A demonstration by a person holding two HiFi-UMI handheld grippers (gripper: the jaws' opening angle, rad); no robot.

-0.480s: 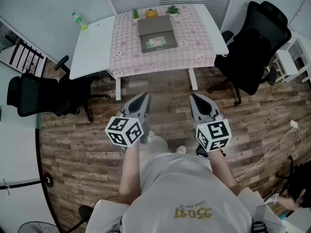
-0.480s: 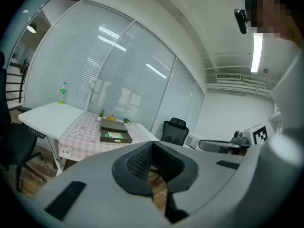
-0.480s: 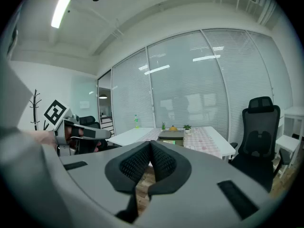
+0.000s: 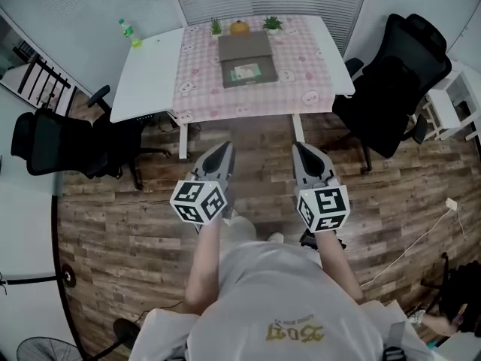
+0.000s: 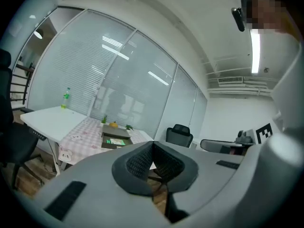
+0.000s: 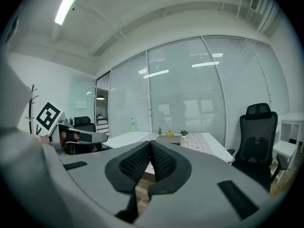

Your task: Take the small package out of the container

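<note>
The left tongs (image 4: 222, 149) and right tongs (image 4: 301, 149) are closed on nothing, carried ahead, as the person stands well back from the worktop (image 4: 150, 77); the small package (image 4: 246, 71) lies in the open container (image 4: 226, 74) near its far edge

Shut, empty right tool (image 6: 151, 145), far table (image 6: 205, 140) ahead, black chair (image 6: 256, 137) alongside.
</note>
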